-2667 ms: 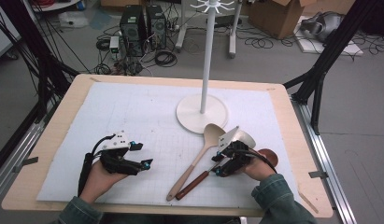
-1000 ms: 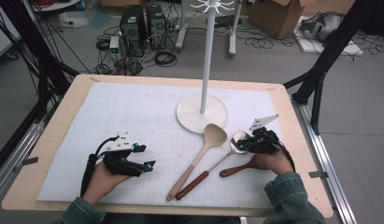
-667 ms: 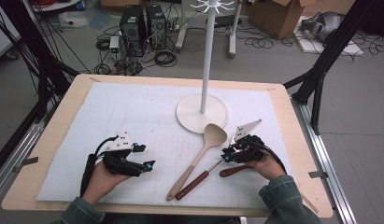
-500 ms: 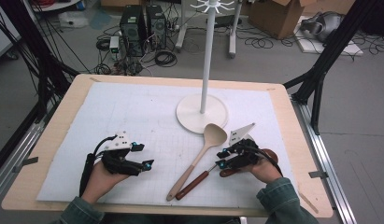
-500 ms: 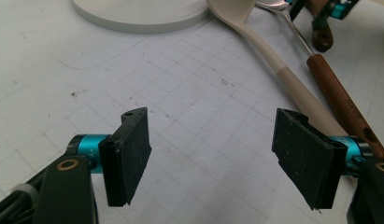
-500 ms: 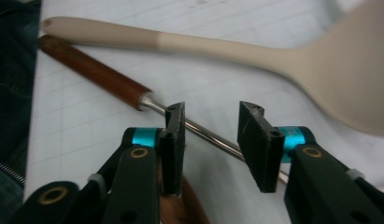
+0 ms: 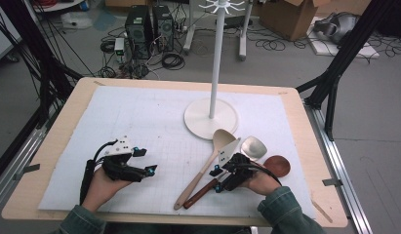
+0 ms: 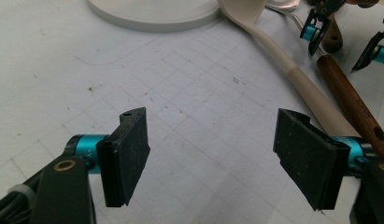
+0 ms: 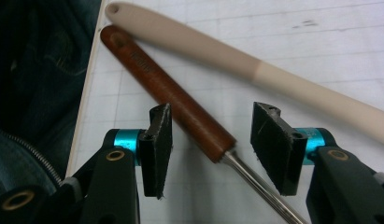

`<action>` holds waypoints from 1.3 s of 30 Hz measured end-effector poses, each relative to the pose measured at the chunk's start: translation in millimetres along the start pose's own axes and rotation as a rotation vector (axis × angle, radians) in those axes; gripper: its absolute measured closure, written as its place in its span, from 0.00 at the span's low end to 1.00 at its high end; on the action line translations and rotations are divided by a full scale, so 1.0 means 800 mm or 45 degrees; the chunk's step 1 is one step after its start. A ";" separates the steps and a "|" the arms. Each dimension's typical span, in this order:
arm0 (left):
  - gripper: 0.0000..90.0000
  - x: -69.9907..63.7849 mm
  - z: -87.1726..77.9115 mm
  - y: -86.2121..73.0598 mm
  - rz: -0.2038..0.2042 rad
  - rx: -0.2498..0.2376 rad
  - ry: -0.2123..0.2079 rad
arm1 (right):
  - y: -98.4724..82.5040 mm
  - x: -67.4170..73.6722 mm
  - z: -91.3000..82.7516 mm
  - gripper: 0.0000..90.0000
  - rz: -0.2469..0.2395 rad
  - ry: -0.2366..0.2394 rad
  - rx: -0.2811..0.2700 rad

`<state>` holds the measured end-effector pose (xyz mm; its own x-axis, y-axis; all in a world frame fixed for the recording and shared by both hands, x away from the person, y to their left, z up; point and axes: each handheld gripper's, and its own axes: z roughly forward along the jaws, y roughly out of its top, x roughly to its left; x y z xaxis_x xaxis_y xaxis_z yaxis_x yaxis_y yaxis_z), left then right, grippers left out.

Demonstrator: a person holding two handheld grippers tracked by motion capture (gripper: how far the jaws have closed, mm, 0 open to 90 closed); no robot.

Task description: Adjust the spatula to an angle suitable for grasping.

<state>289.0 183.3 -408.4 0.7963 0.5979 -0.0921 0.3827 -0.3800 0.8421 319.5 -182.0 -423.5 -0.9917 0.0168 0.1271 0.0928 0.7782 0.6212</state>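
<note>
A metal ladle lies on the white mat, its bowl (image 7: 253, 146) to the right and its brown wooden handle (image 7: 200, 194) pointing toward the front edge. My right gripper (image 7: 216, 178) sits low over that handle. In the right gripper view its jaws (image 9: 213, 116) have just been opening and straddle the handle (image 9: 180, 102) near the metal shaft, with neither pad pressing on it. A beige spoon (image 7: 208, 163) lies just left of the ladle. My left gripper (image 7: 145, 162) rests at the front left, open (image 8: 210, 126), with bare mat between its pads.
A white stand with a round base (image 7: 210, 118) and tall pole rises at the mat's middle back. A dark brown wooden spoon (image 7: 277, 165) lies right of my right hand. The beige spoon (image 8: 292, 70) and brown handle (image 8: 348, 102) lie ahead of the left gripper.
The right gripper has moved left from beside the dark brown spoon to the ladle's handle, and its jaws have opened. The left gripper has stayed put.
</note>
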 end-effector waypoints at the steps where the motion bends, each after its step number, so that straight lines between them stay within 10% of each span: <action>1: 0.30 0.000 0.000 0.000 -0.002 -0.001 0.000 | 0.001 0.000 0.002 0.55 -0.017 0.004 0.014; 19: 0.30 0.003 -0.002 -0.001 -0.007 -0.004 -0.004 | 0.012 -0.014 0.011 0.68 -0.285 0.132 0.156; 39: 0.30 0.002 -0.002 -0.001 -0.017 -0.013 0.000 | 0.006 -0.029 0.009 0.78 -0.389 0.304 0.109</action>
<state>289.2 185.3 -408.3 0.7911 0.6029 -0.1031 0.3882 -0.3646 0.8464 342.6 -174.1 -428.9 -0.9232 -0.3621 0.1286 -0.2210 0.7743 0.5929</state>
